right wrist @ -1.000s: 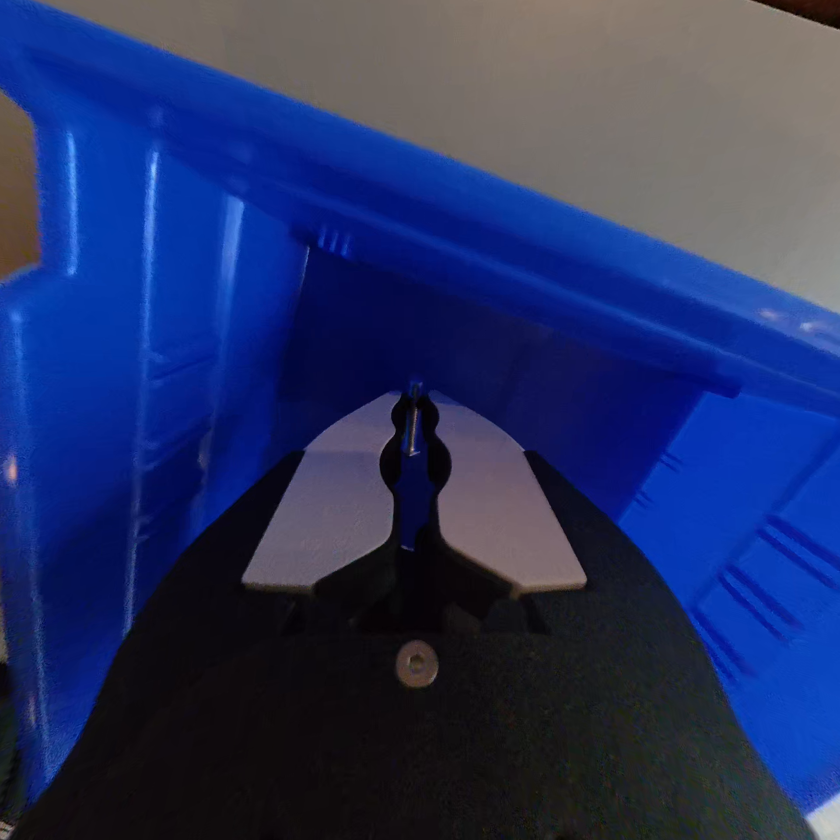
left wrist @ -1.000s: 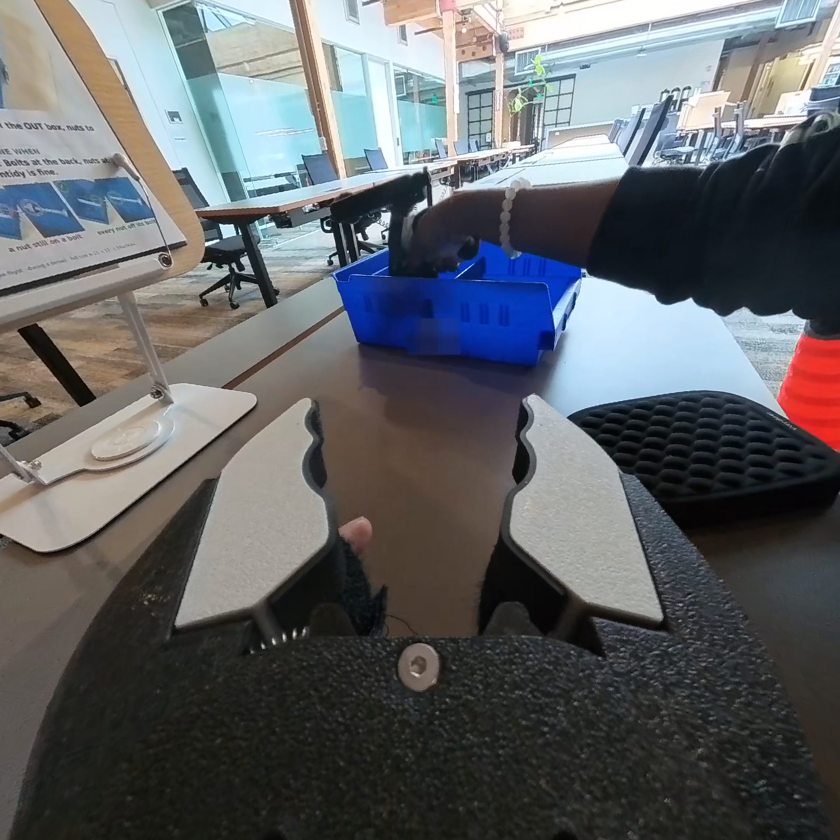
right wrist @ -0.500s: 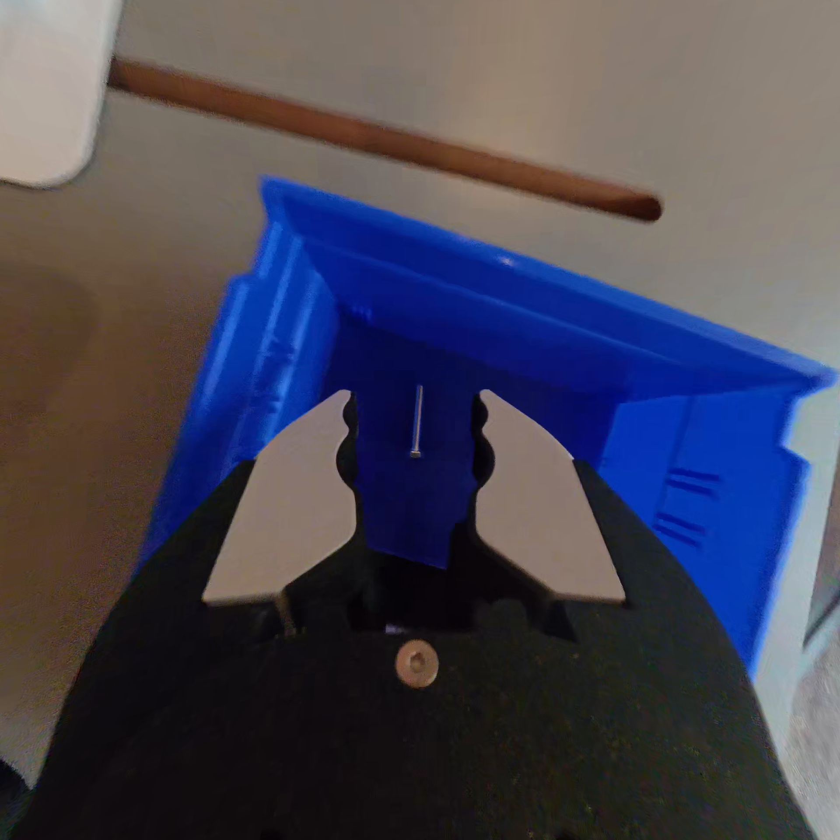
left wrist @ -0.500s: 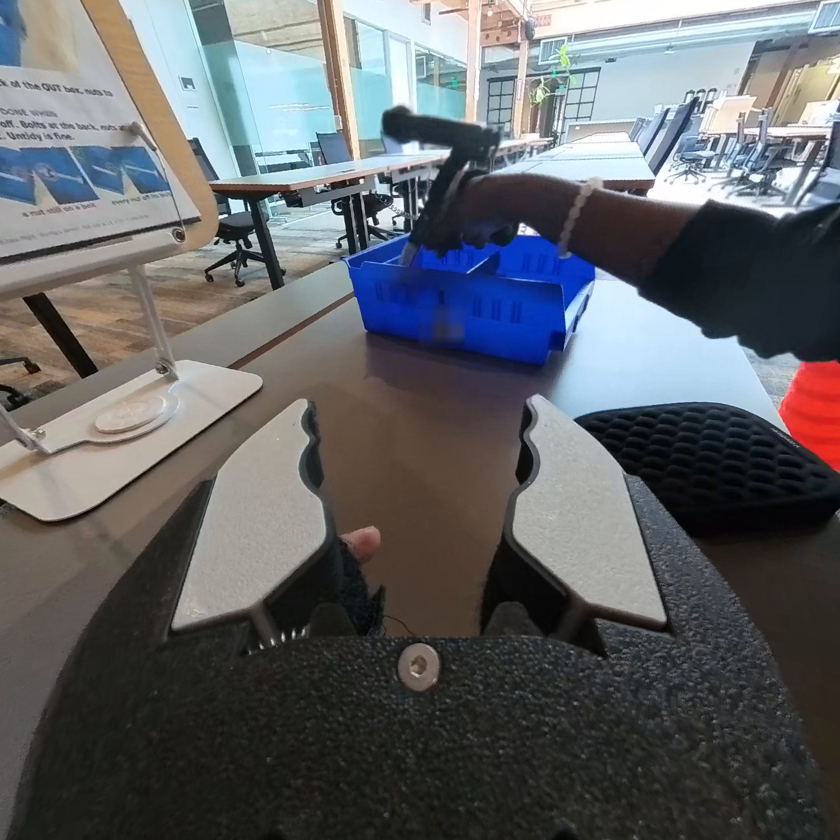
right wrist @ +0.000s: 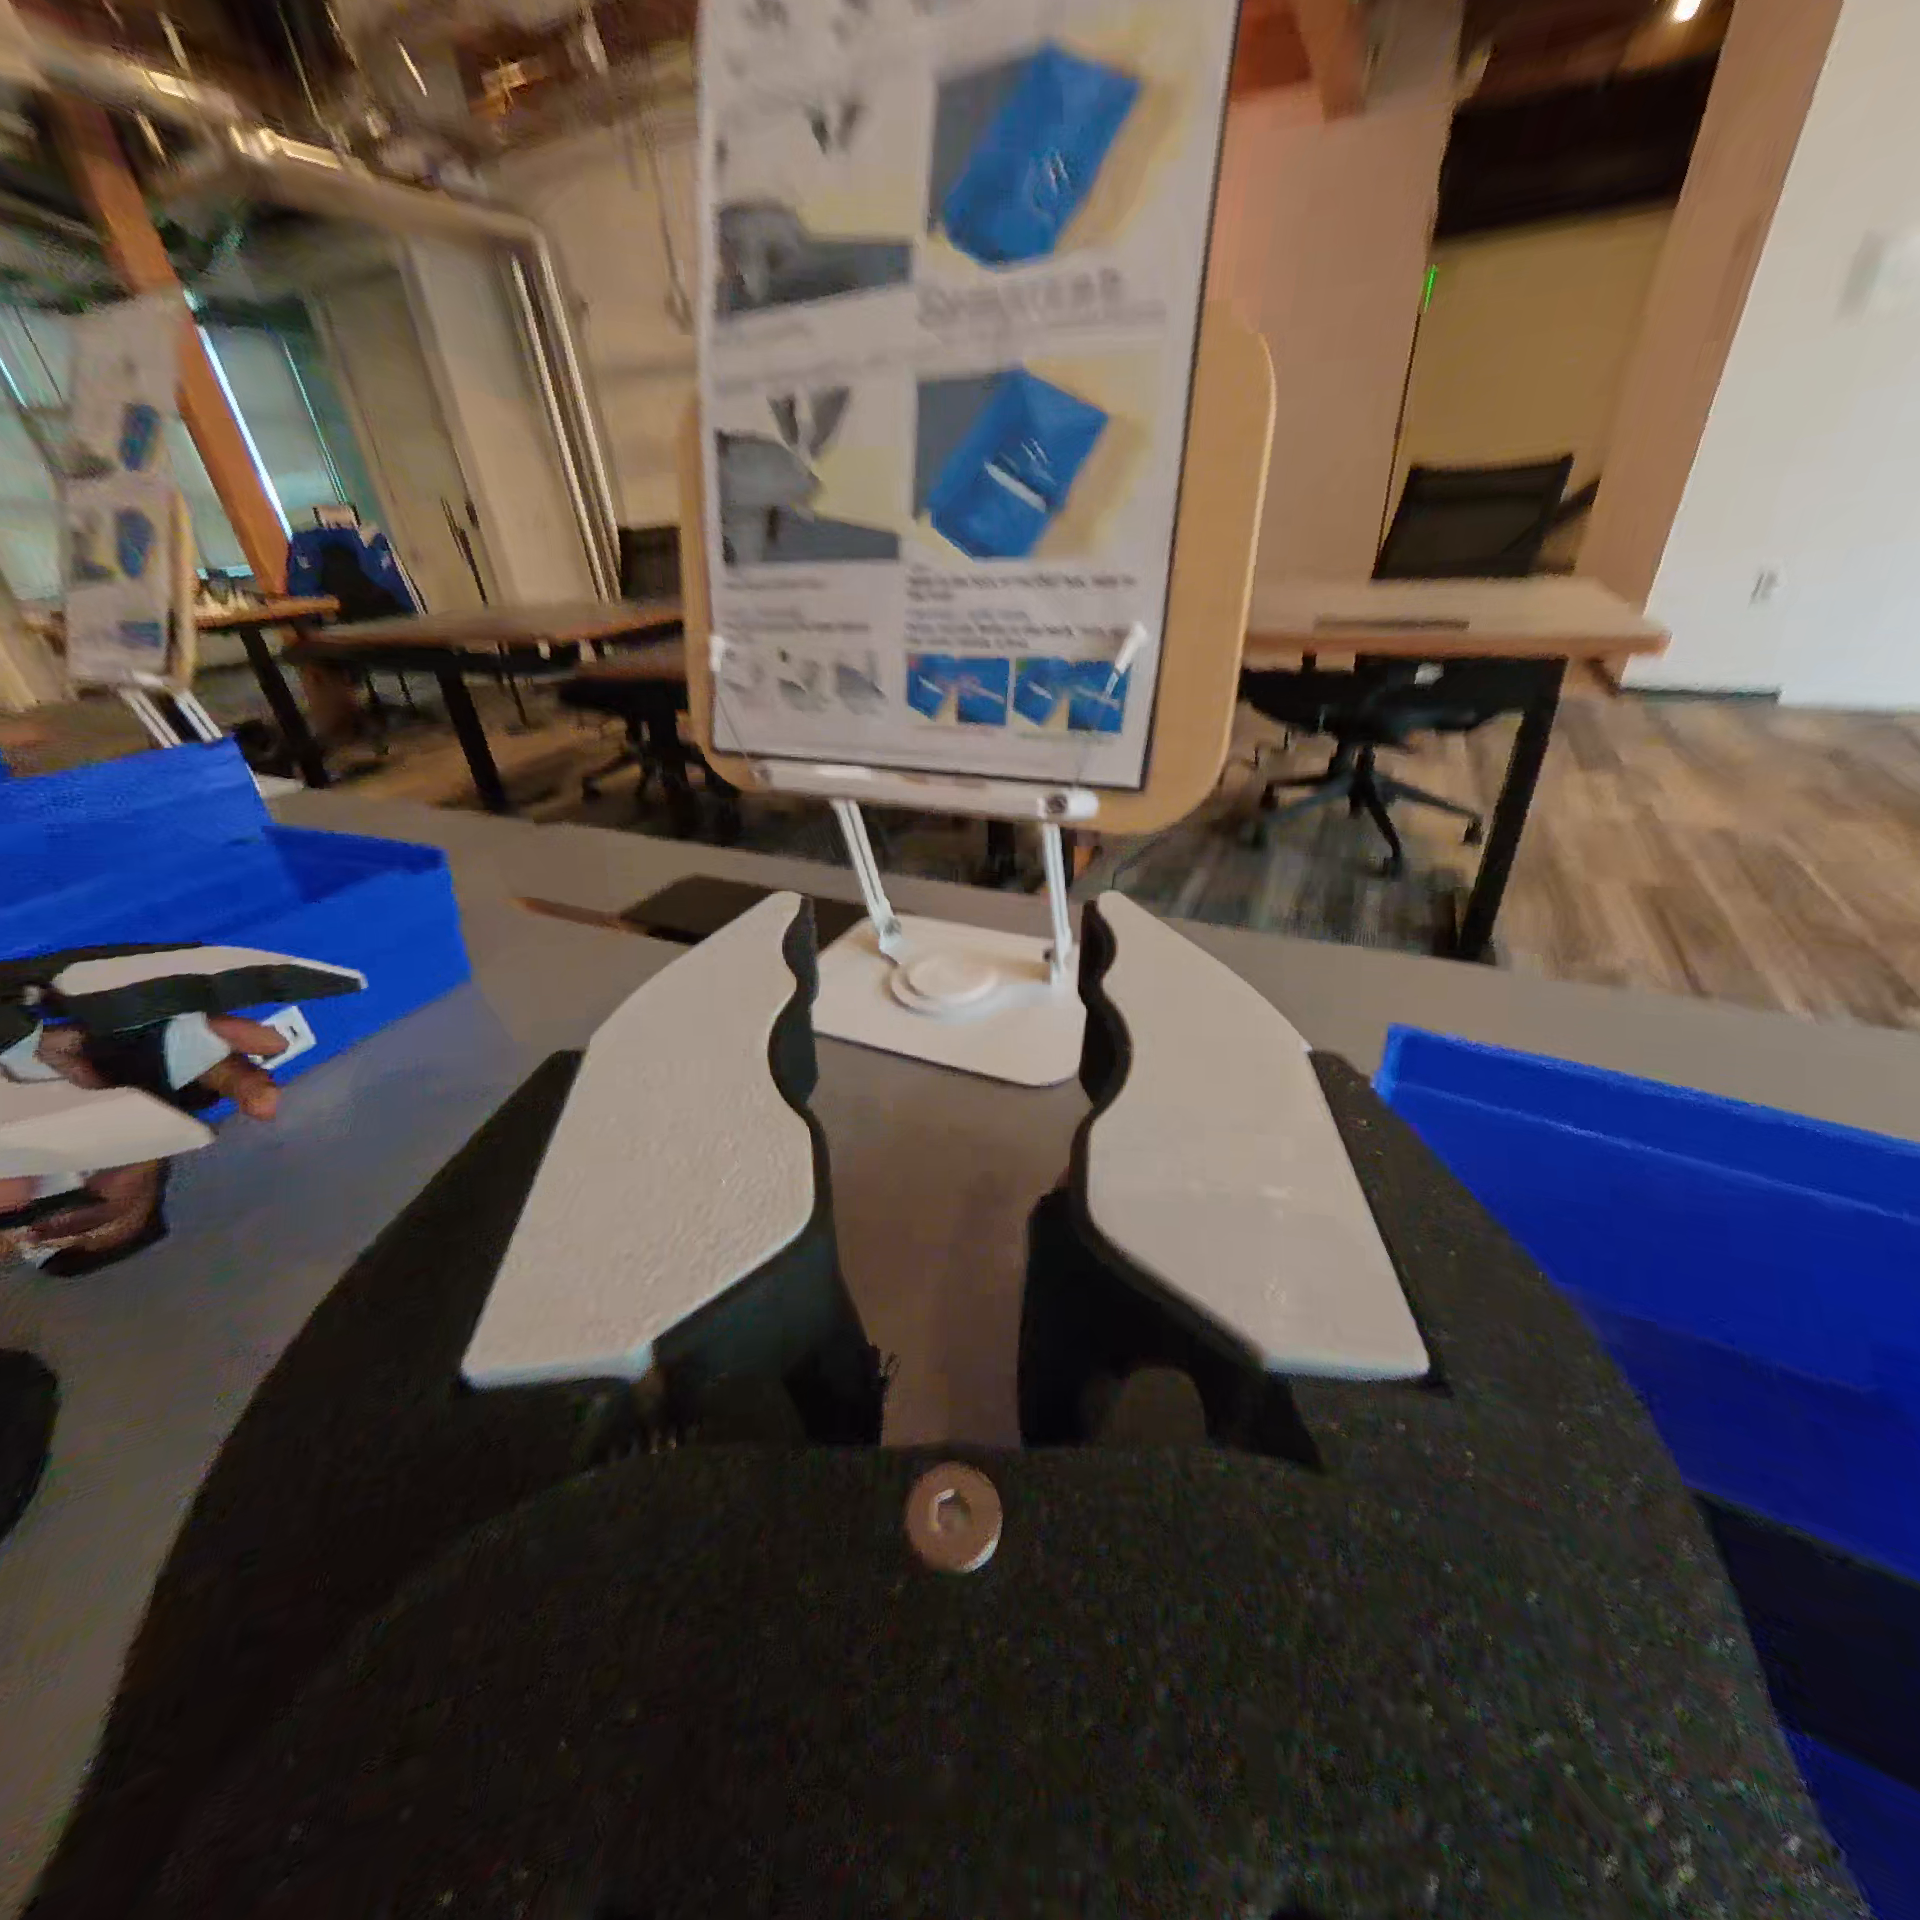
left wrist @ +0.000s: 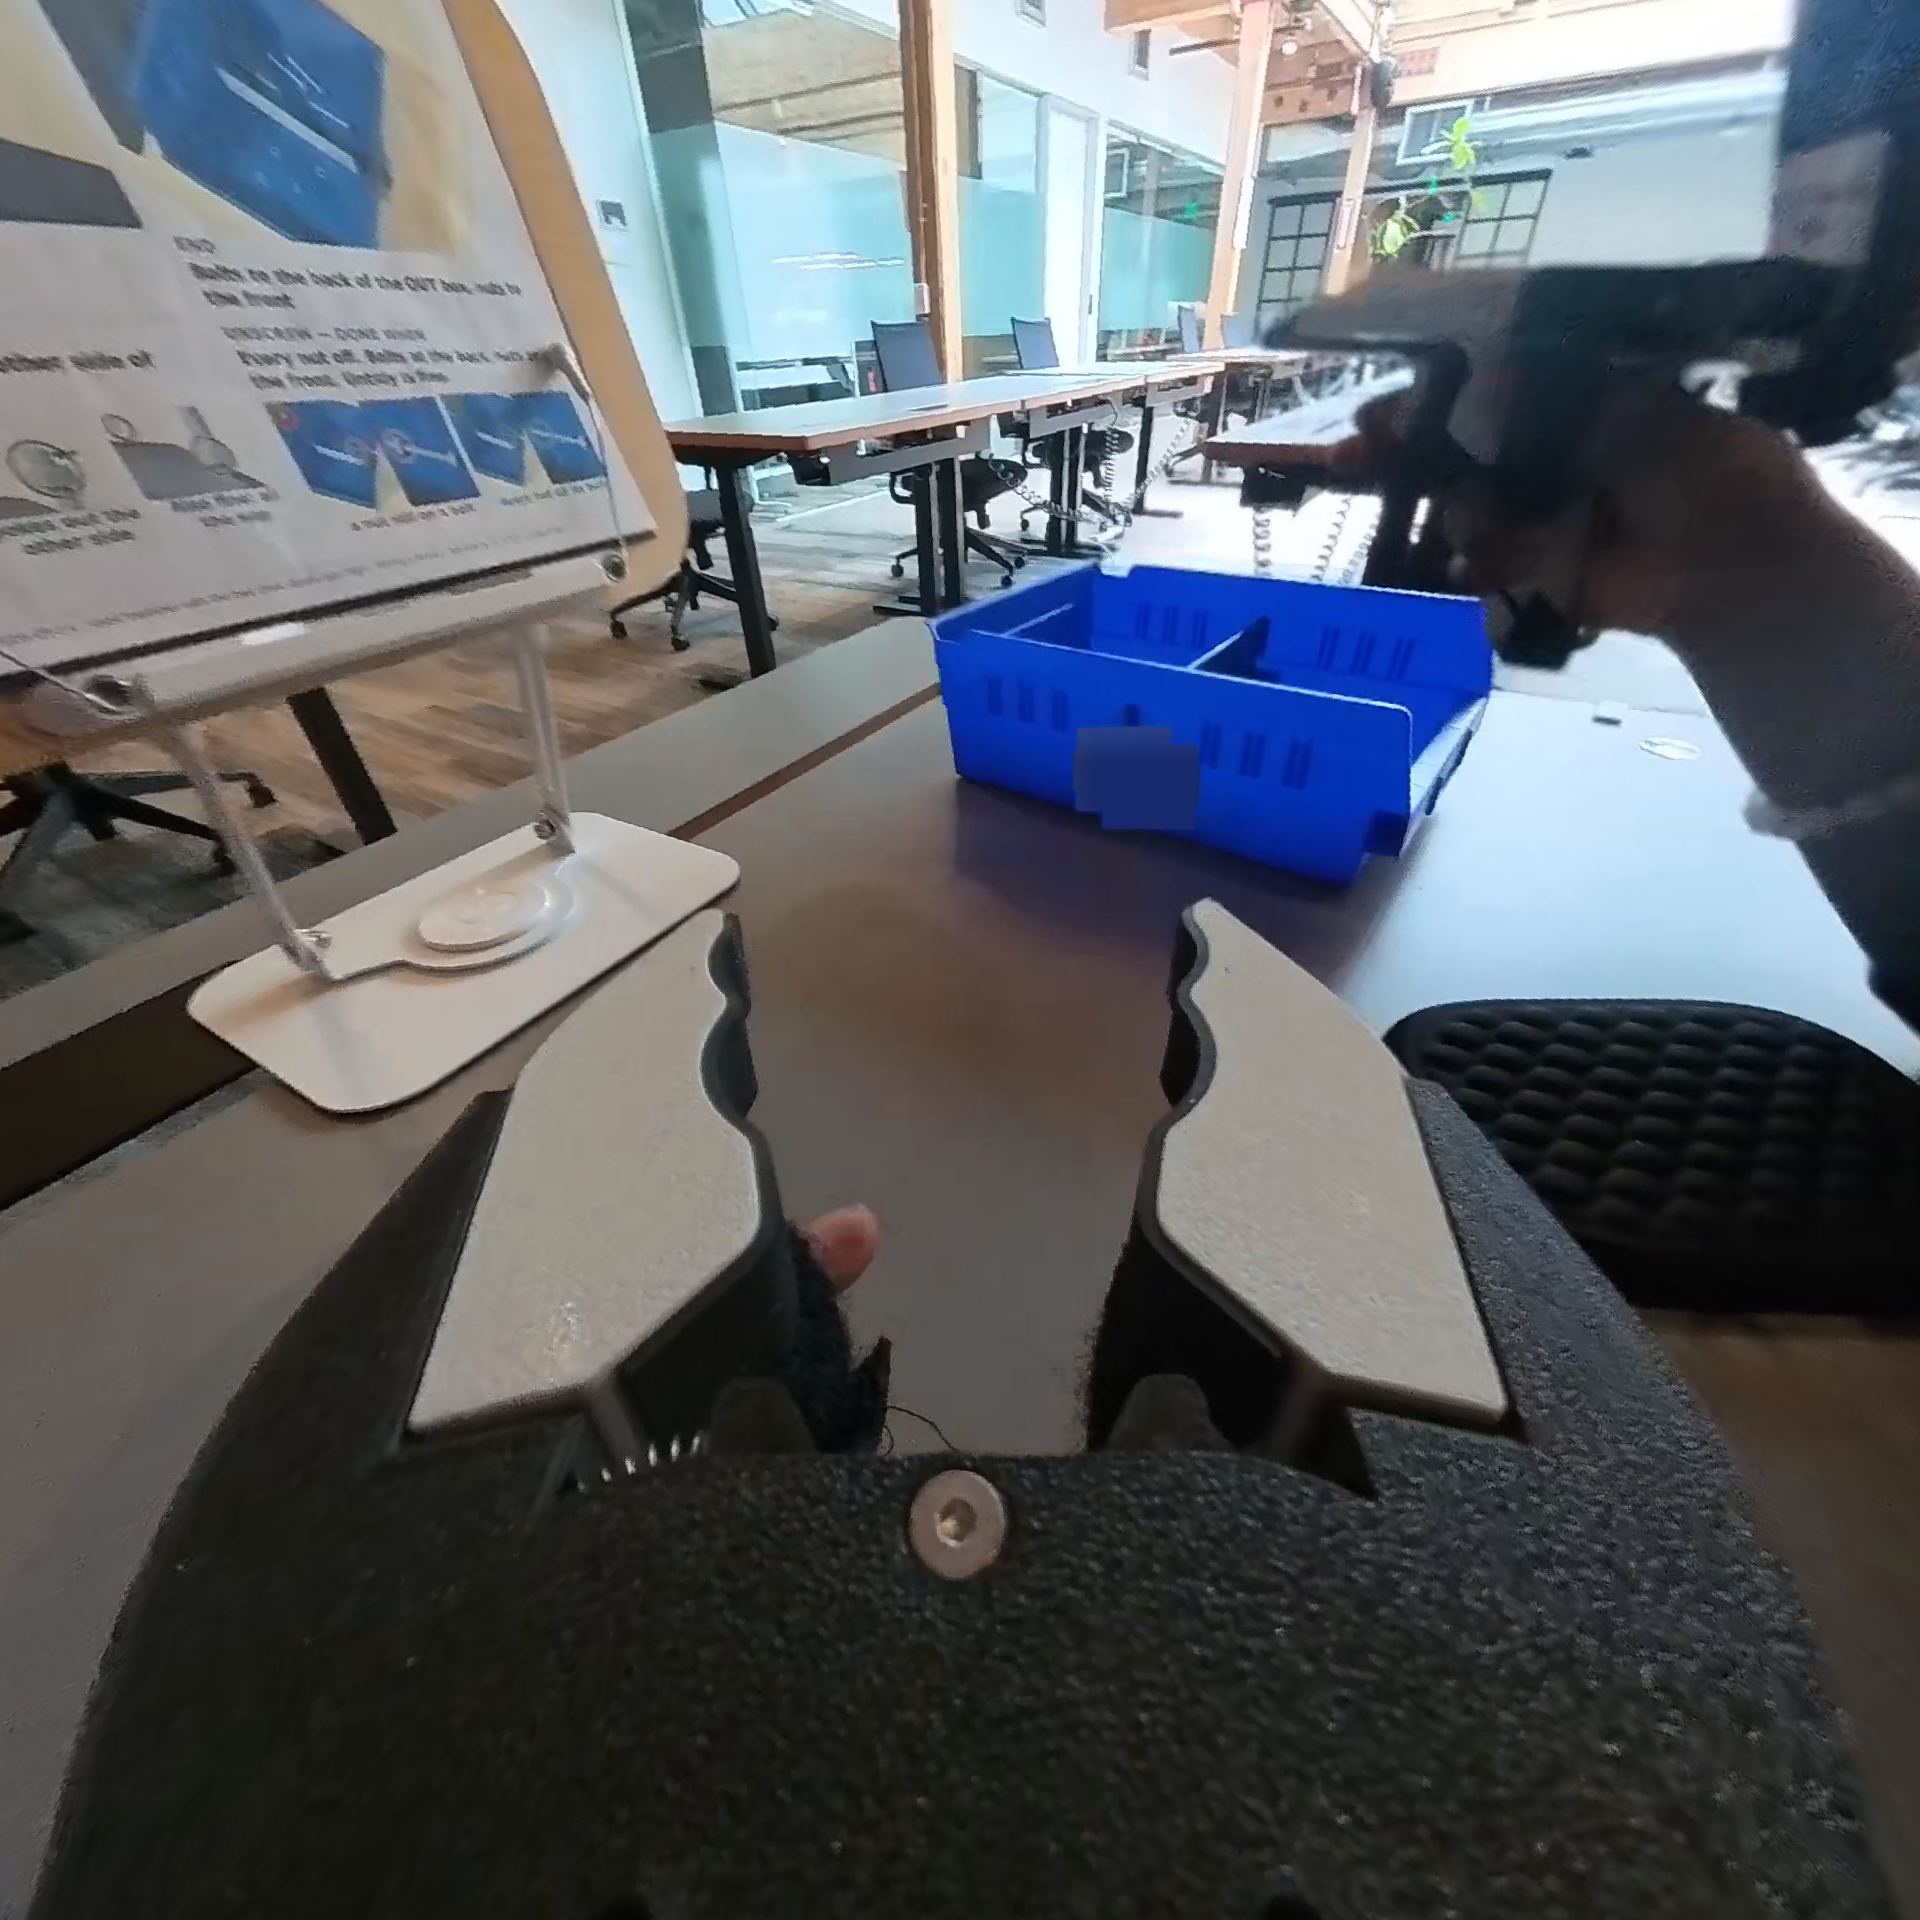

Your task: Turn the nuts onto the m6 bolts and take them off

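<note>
My left gripper (left wrist: 961,935) is open and empty, low over the dark table (left wrist: 935,1039). It points at a blue divided bin (left wrist: 1195,727). No nut or bolt shows in either view. My right gripper (right wrist: 948,914) is open and empty above the table, and it faces the instruction stand (right wrist: 956,997). The same bin shows at its right (right wrist: 1662,1195). In the left wrist view the right gripper (left wrist: 1507,343) is a blurred dark shape in a hand, above and right of the bin. The left gripper also shows in the right wrist view (right wrist: 281,1055), jaws apart.
A white instruction stand (left wrist: 457,935) stands at the left of the table. A black honeycomb mat (left wrist: 1662,1122) lies at the right. A second blue bin (right wrist: 208,904) sits behind the left gripper. Desks and chairs fill the room beyond. The grippers' ends are close to 25 centimeters from one another.
My right gripper was shut on a thin bolt inside the blue bin, then opened and left it lying there. It has since lifted out and swung towards the stand. My left gripper stayed open.
</note>
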